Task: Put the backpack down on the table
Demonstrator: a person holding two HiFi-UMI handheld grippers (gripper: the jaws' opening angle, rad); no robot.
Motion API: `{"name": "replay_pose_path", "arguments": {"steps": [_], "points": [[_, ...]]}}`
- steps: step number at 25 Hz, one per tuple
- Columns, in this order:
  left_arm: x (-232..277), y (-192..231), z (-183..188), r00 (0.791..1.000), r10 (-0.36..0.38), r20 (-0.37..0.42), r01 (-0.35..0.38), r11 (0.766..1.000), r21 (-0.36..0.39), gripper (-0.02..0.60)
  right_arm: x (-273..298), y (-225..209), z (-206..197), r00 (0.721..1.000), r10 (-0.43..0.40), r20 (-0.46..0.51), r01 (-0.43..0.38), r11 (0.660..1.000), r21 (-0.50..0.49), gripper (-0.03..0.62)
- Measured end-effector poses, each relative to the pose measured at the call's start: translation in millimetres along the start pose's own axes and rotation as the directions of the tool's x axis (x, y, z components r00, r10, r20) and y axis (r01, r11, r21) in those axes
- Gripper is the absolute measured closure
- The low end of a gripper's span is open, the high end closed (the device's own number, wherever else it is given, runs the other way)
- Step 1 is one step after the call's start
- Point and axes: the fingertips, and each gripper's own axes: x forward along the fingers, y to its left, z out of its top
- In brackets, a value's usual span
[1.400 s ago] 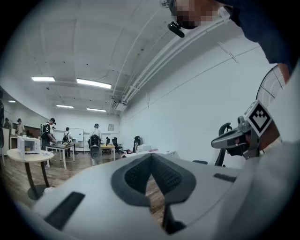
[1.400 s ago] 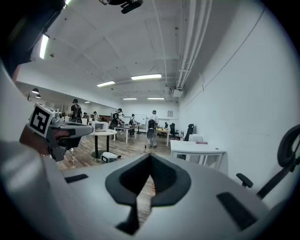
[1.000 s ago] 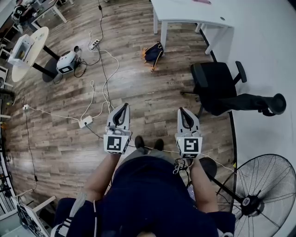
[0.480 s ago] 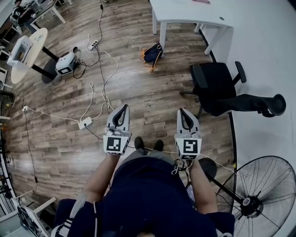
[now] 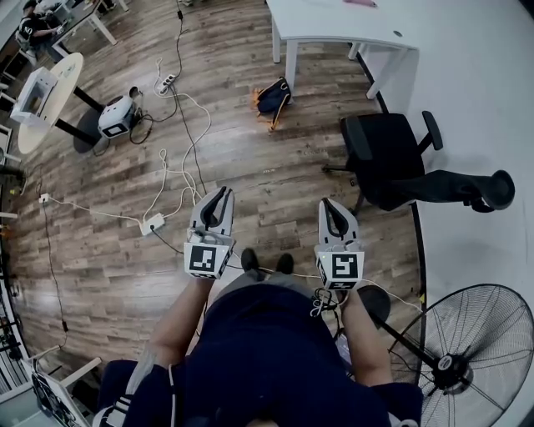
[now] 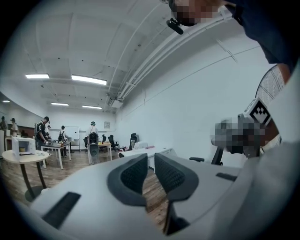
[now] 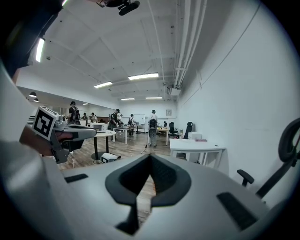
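Item: backpack, on the floor at your 12 o'clock, beside the table leg. Probably soft, floppy, light; take it by a strap. Your left gripper: jaws just been opening, slightly parted, empty. Your right gripper: pressed together, empty.

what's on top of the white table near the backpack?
On the white table a small pink item shows; its far part is out of frame. The backpack lies on the floor.
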Motion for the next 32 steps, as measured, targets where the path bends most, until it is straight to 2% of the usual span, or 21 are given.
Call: {"name": "replay_pose_path", "arguments": {"steps": [4,5,7,10,13,18,25,32], "points": [[6.2,-4.6,-4.3,0.999,-0.023,-0.04,0.023,1.0,-0.006,0.425,-1.5,-3.4,-3.2,1.0,0.006,-0.008,-0.006,1.0,0.004,0.595],[8.0,-5.6,-3.0,0.999,-0.028,-0.042,0.028,1.0,-0.004,0.417,-1.5,-4.0,-3.8,1.0,0.008,-0.01,-0.008,1.0,0.003,0.595],[11.6,-7.7,-1.2,0.999,-0.037,-0.031,0.037,0.999,-0.005,0.359,-2.0,-5.8,-5.0,1.0,0.012,-0.013,-0.012,1.0,0.004,0.595],[15.7,-3.4,0.1,1.0,-0.01,-0.025,0.01,1.0,-0.015,0.273,-2.1,-8.5,-6.5,1.0,0.021,-0.017,-0.021,1.0,0.007,0.595],[20.6,2.5,10.5,1.0,0.021,0.002,-0.021,1.0,-0.014,0.224,-0.8,-11.3,-6.7,0.999,0.031,-0.018,-0.031,0.999,0.008,0.595],[31.5,2.7,16.7,0.999,0.035,0.012,-0.035,0.999,-0.014,0.198,-1.0,-24.8,-6.9,0.999,0.038,-0.011,-0.038,0.999,0.011,0.595],[52.4,-4.3,11.6,0.999,0.04,-0.017,-0.041,0.999,-0.016,0.186,3.1,-41.8,-8.0,0.997,0.075,0.005,-0.076,0.997,0.017,0.595],[79.7,0.3,13.1,0.999,0.044,-0.013,-0.044,0.999,-0.009,0.186,18.7,-56.6,-7.3,0.995,0.104,0.007,-0.104,0.995,0.006,0.595]]}}
